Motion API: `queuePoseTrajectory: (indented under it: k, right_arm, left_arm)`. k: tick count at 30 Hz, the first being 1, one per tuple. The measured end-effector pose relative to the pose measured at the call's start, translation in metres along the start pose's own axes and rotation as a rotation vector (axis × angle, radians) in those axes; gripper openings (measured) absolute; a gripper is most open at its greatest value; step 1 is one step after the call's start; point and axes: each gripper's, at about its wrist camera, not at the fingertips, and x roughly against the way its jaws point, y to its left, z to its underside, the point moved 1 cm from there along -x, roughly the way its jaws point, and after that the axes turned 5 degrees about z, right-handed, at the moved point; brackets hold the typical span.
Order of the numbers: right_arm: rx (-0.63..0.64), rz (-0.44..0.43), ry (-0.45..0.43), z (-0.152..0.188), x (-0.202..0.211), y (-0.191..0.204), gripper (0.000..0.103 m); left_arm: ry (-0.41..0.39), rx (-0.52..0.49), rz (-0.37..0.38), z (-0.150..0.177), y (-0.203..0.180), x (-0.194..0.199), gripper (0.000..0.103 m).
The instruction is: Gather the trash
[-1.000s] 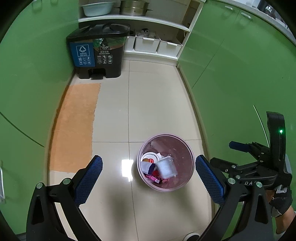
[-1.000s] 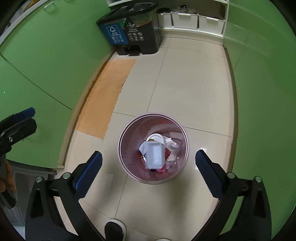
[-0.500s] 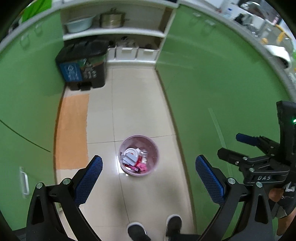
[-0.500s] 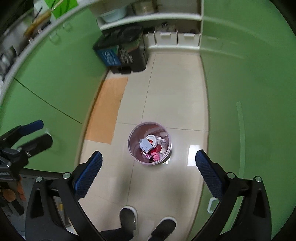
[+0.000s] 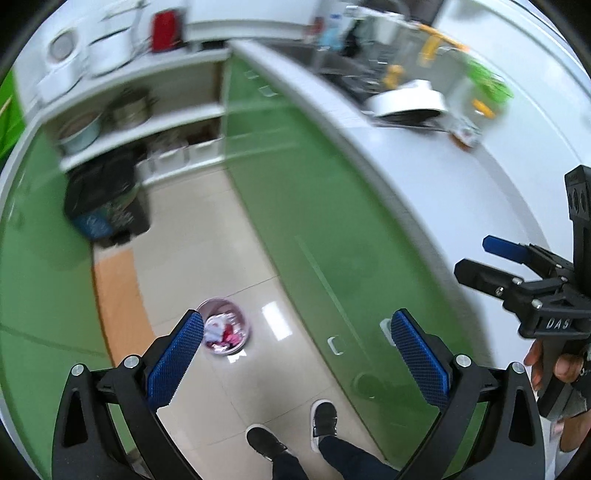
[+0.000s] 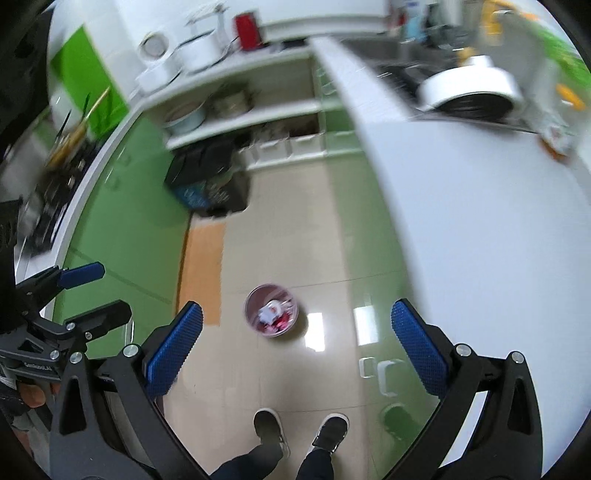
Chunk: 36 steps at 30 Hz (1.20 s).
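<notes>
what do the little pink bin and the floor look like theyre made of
Pink bin: seems thin, slightly see-through plastic; its pale pink wall lets light through around the trash inside. Floor: looks like glossy beige ceramic tile, with grout lines and bright reflections beside the bin. Motion blur leaves both uncertain.

Green cabinets (image 5: pixel 295 206) down both sides of a tiled floor (image 6: pixel 280 229), orange mat (image 6: pixel 201 266) along the left. Black bin (image 6: pixel 207 181) parked under open shelves (image 6: pixel 243 114) holding pots. White surface (image 6: pixel 461 177) on the right, red kettle (image 6: pixel 249 26) up top. Dark shoes (image 5: pixel 291 432) at the bottom.
</notes>
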Motion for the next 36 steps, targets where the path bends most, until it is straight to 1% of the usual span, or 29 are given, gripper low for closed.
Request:
queuePoseTrajectory:
  k: [5,8,9,15,20,27,30,33,36]
  right_arm:
    - [-0.085,0.071,-0.042,0.013,0.055,-0.063,0.100]
    - [-0.124,0.106,-0.063,0.027,0.082,-0.100,0.100]
    - [-0.134,0.113,-0.073,0.032,0.092,-0.113,0.100]
    - [-0.163,0.159,-0.122,0.049,0.128,-0.171,0.100]
    - [-0.199,0.184,-0.127,0.053,0.144,-0.207,0.100]
    - [-0.237,0.206,-0.153,0.055,0.164,-0.240,0.100]
    - [-0.247,0.199,-0.163,0.055,0.168,-0.243,0.100]
    - [-0.266,0.192,-0.185,0.056,0.174,-0.249,0.100]
    - [-0.279,0.203,-0.196,0.055,0.177,-0.251,0.100]
  left_arm:
    - [-0.017,-0.118,0.051,-0.024,-0.071,0.009,0.097]
    - [-0.019,-0.173,0.048,-0.033,-0.108,0.009,0.097]
    - [-0.023,-0.198,0.060,-0.037,-0.126,0.008,0.097]
    - [-0.053,-0.287,0.090,-0.050,-0.190,0.005,0.097]
    - [-0.065,-0.332,0.112,-0.057,-0.231,0.003,0.097]
    - [-0.074,-0.380,0.156,-0.071,-0.270,0.002,0.097]
    - [-0.073,-0.389,0.172,-0.078,-0.278,-0.001,0.097]
    - [-0.085,-0.411,0.167,-0.084,-0.284,-0.002,0.097]
    - [-0.100,-0.448,0.132,-0.090,-0.290,-0.003,0.097]
